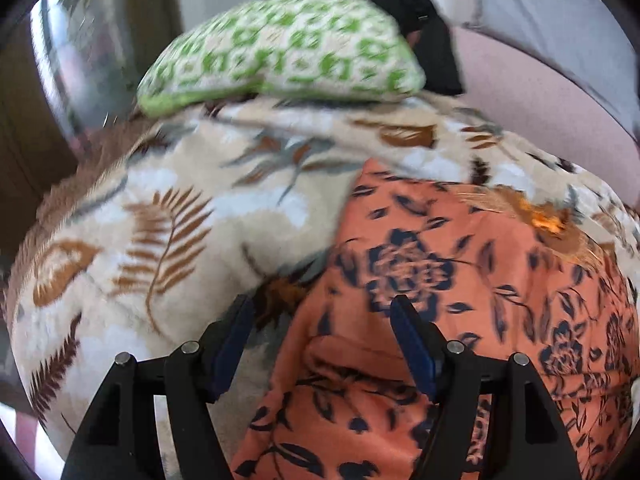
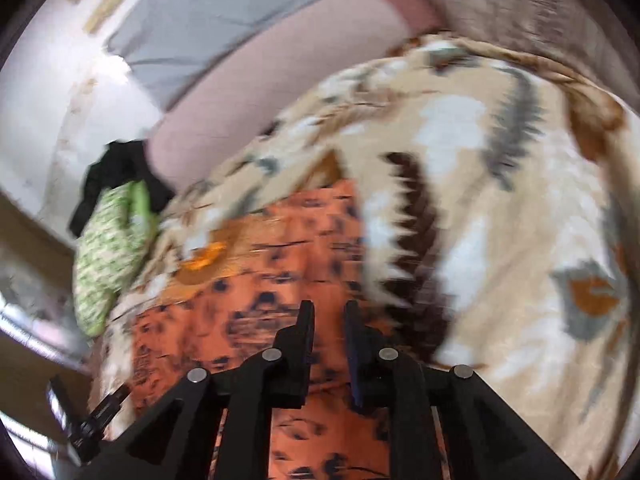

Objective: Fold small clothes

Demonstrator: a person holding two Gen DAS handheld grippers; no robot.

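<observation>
While you are working on the orange cloth [image 1: 460,280], which is lying on the leaf blanket [image 1: 160,220] in the lower right of the left view, keep the left gripper [image 1: 322,320] low over its near edge. Its jaws are standing wide apart and are grasping nothing. The right gripper [image 2: 330,320] is showing only a narrow gap, and I cannot tell if any cloth is pinched there. I think you should take one layer at a corner and carry it flat to the opposite edge. The right view is blurring strongly, so edges and folds are hard to read. The green cloth [image 1: 280,52] and black cloth [image 1: 420,12] are lying at the top, partly cut off.
</observation>
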